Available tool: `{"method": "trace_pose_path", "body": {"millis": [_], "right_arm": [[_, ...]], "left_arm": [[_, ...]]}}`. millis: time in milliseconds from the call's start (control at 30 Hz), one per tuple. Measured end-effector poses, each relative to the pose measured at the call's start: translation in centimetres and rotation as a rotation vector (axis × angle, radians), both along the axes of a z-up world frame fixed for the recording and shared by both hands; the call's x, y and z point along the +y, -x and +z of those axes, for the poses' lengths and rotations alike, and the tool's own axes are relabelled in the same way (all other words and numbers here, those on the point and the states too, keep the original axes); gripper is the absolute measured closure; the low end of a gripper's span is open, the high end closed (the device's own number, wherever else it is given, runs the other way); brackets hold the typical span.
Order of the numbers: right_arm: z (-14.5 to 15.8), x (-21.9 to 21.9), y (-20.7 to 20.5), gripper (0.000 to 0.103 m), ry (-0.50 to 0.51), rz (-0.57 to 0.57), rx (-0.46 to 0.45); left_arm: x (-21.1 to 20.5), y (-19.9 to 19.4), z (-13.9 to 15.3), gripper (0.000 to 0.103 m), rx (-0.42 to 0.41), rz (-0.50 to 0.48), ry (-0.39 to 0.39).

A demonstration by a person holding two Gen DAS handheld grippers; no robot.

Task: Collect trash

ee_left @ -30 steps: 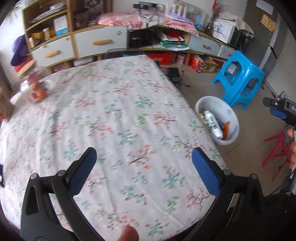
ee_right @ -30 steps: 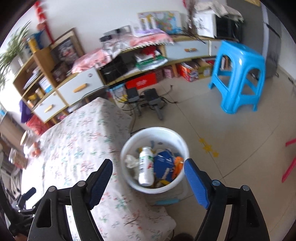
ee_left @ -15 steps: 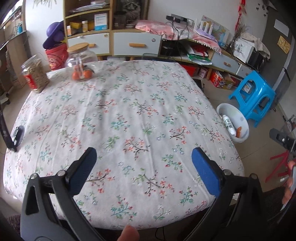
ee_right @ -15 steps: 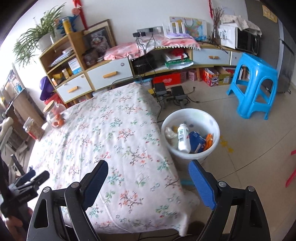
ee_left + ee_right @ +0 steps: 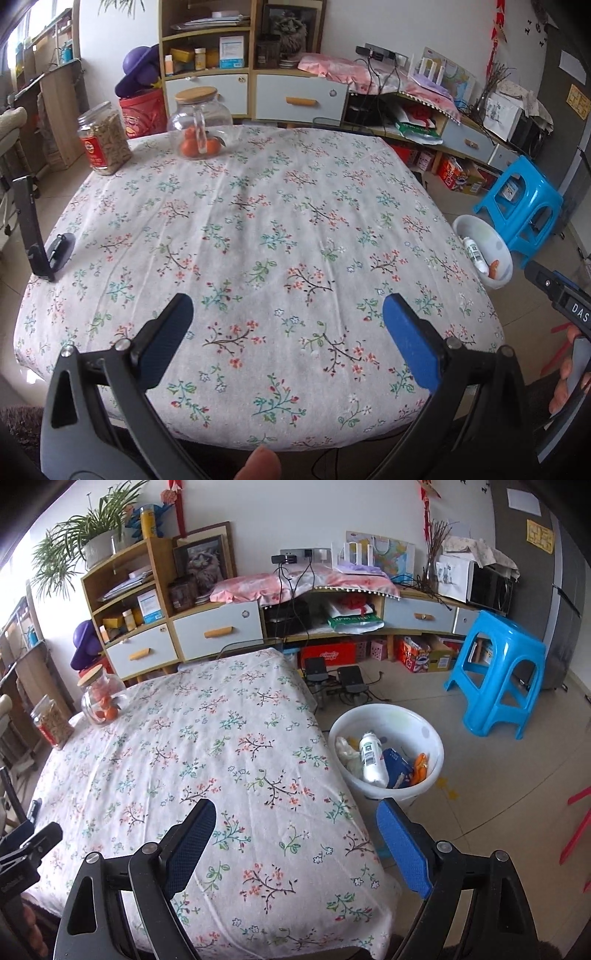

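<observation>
A white trash bin (image 5: pixel 428 734) stands on the floor right of the table. It holds a white bottle (image 5: pixel 371 758), a blue packet (image 5: pixel 397 770), an orange wrapper (image 5: pixel 420 766) and crumpled white paper (image 5: pixel 345 751). The bin also shows in the left wrist view (image 5: pixel 480 229). My left gripper (image 5: pixel 288 343) is open and empty over the near edge of the floral tablecloth (image 5: pixel 258 221). My right gripper (image 5: pixel 295 843) is open and empty over the table's near right corner, short of the bin.
A glass jar with oranges (image 5: pixel 199 125) and a jar of snacks (image 5: pixel 103 138) stand at the table's far left. A black stand (image 5: pixel 33 229) sits at the left edge. A blue stool (image 5: pixel 498 672) stands behind the bin. Shelves and drawers (image 5: pixel 214 627) line the wall.
Both grippers have pulled back and up from the bin and table, so the whole table comes into view. Both stay open and empty.
</observation>
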State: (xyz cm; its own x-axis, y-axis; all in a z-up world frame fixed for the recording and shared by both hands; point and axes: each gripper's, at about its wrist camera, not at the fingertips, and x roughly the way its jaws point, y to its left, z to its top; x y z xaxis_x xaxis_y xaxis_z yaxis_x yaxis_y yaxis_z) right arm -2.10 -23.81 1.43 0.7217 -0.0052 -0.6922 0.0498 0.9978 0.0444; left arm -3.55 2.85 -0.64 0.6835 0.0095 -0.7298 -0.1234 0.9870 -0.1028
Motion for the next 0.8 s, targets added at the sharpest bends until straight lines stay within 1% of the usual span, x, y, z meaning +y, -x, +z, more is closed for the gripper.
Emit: {"method": "trace_pose_path", "body": {"millis": [100,367,567,700,800], "right_arm": [[-0.4,0.2,0.2,0.013,0.007,0.001,0.006],[-0.7,1.3,0.3,0.013,0.046,0.028,0.005],[-0.7,1.4,0.3,0.013,0.037,0.037,0.002],[-0.7,1.4,0.3,0.013,0.025,0.038,0.007],[-0.8,1.6,0.4,0.013,0.034,0.043,0.011]], "left_arm": [[0.4,0.2,0.0,0.001,0.0,0.018,0.0],[0.4,0.5,0.3,0.001,-0.014,0.025,-0.01],[0.4,0.6,0.7,0.001,-0.03,0.04,-0.025],[0.6,0.6,0.6,0.001,-0.027,0.051,-0.022],[0.6,0.8,0.6,0.001,-0.03,0.046,-0.025]]}}
